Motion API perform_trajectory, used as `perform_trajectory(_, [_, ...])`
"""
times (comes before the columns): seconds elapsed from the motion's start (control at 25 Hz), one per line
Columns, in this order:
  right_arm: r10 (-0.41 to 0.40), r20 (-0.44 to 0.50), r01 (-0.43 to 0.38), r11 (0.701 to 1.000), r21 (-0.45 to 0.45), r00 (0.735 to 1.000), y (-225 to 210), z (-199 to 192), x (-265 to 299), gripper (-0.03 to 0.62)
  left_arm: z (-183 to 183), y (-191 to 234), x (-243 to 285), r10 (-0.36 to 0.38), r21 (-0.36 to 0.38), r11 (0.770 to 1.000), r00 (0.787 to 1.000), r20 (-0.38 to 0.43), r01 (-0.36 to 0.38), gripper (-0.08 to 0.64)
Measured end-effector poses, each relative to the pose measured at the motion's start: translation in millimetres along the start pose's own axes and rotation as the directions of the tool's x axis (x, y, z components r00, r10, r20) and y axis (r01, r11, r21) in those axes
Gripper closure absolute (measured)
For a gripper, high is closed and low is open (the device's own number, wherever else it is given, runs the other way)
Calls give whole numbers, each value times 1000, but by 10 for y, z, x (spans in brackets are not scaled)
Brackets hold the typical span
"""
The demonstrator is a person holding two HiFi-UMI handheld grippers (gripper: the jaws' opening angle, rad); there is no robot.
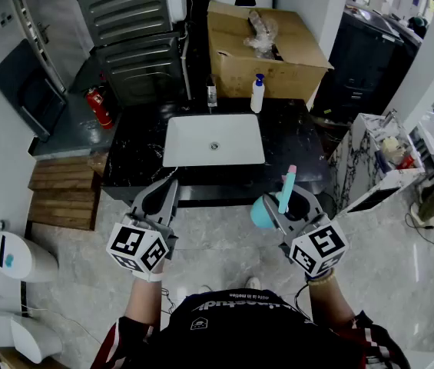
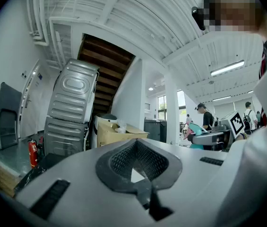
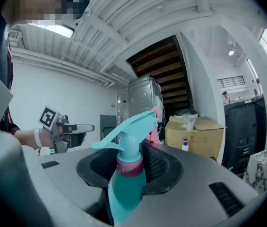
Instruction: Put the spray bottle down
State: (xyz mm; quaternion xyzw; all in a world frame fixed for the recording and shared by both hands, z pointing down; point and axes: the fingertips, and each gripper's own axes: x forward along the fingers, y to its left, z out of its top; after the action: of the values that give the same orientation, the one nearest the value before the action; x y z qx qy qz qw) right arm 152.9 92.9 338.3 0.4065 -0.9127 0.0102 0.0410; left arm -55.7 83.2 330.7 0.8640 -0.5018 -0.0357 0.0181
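A teal spray bottle (image 1: pixel 263 212) with a pink nozzle stands upright between the jaws of my right gripper (image 1: pixel 289 202), which is shut on its neck. In the right gripper view the bottle (image 3: pixel 126 183) fills the middle, trigger head pointing left. It hangs over the floor, just in front of the black counter (image 1: pixel 293 148). My left gripper (image 1: pixel 164 187) is held level beside it at the left, jaws together with nothing in them; its mesh pads (image 2: pixel 119 162) meet at the tip.
A white sink (image 1: pixel 174 156) is set in the counter, with a faucet (image 1: pixel 211 94) and a soap bottle (image 1: pixel 257 94) behind it. Beyond stands a cardboard box (image 1: pixel 266 48). A fire extinguisher (image 1: pixel 100 108) and wooden pallet (image 1: pixel 61 194) are left, a marble cabinet (image 1: pixel 362 160) right.
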Motion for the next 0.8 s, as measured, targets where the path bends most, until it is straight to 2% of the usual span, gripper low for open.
perform_trajectory(0.48, [-14, 19, 15, 1000, -12, 1000, -200, -20, -151, 430, -87, -232, 155, -19, 2, 1000, 1000, -16, 19, 545])
perform_trajectory(0.8, [15, 20, -16, 1000, 23, 1000, -400, -110, -283, 431, -116, -471, 410, -35, 11, 999, 999, -20, 35, 545])
